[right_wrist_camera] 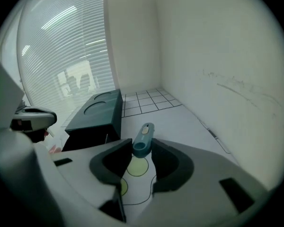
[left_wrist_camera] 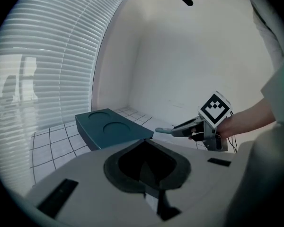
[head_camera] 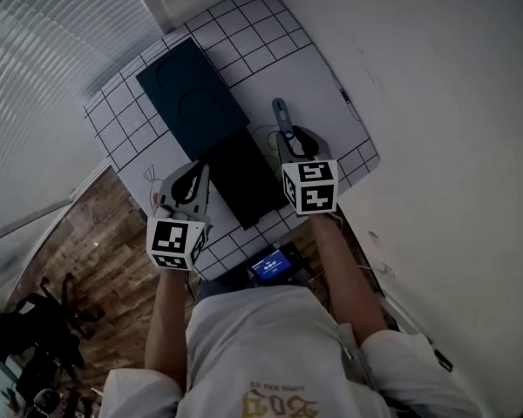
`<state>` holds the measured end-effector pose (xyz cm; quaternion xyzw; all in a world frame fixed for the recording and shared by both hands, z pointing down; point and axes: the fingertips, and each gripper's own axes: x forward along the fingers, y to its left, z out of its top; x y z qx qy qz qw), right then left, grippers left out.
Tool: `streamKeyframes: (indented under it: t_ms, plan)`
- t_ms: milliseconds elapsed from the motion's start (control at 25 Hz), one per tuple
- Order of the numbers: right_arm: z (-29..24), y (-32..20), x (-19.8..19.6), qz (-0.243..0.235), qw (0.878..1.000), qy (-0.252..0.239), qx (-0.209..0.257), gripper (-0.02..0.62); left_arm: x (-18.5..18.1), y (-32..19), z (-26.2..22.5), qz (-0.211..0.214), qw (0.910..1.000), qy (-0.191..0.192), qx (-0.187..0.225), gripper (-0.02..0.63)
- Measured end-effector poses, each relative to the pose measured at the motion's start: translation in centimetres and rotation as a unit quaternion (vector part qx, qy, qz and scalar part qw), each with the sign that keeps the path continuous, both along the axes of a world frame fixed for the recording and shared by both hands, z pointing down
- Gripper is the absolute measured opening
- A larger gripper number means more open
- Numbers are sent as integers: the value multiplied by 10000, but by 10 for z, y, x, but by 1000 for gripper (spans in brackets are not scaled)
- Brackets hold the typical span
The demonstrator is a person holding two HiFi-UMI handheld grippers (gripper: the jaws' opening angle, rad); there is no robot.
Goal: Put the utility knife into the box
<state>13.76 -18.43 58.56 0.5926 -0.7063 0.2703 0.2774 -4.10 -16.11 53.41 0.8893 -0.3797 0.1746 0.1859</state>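
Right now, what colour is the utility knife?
Utility knife: muted blue-grey, pale slider; shows best in the right gripper view.

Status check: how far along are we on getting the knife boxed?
Done: the utility knife is picked up, clamped in the right gripper above the grid mat. In hand: the carry; the knife is not yet in the teal box. Left: move it over the box and release it inside. The left gripper is shut, empty.

The slim grey-blue utility knife [right_wrist_camera: 143,138] is clamped by its rear end in the right gripper [right_wrist_camera: 139,149], held above the bench [right_wrist_camera: 189,122]. The dark teal box [head_camera: 192,90] is set just to its left.
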Motion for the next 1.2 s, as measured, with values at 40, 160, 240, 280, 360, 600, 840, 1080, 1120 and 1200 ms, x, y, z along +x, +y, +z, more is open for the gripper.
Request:
streamKeyframes:
  t_ms: [40, 160, 240, 280, 360, 600, 840, 1080, 1120, 1200]
  plan:
    - [-3, 3, 0, 4, 10000, -10, 26, 133, 0, 1, -2, -3, 10000, 6, 14, 8]
    - [-13, 8, 2, 33, 9999, -35, 121, 133, 1, 3, -8, 10, 10000, 15, 61, 8]
    - [-19, 11, 3, 33, 9998, -27, 184, 133, 1, 3, -10, 7, 10000, 17, 90, 8]
    - [-22, 12, 3, 27, 9998, -25, 208, 133, 2, 3, -12, 1, 9999, 18, 101, 8]
    - [-27, 15, 4, 22, 9997, -34, 251, 133, 3, 2, -15, -8, 9999, 25, 123, 8]
    - [-47, 22, 6, -34, 9992, -89, 400, 133, 11, -2, -31, -14, 9996, 39, 282, 8]
    - [-60, 31, 8, -85, 9987, -116, 484, 133, 16, -1, -42, -46, 9992, 75, 387, 8]
    - [-73, 43, 9, -187, 9983, -169, 531, 133, 13, 2, -52, -195, 9989, 76, 424, 8]
    - [-74, 44, 9, -206, 9982, -180, 540, 133, 12, 3, -52, -191, 9988, 54, 439, 8]
    - [-75, 46, 6, -255, 9979, -213, 548, 133, 11, 4, -54, -216, 9987, 30, 463, 8]
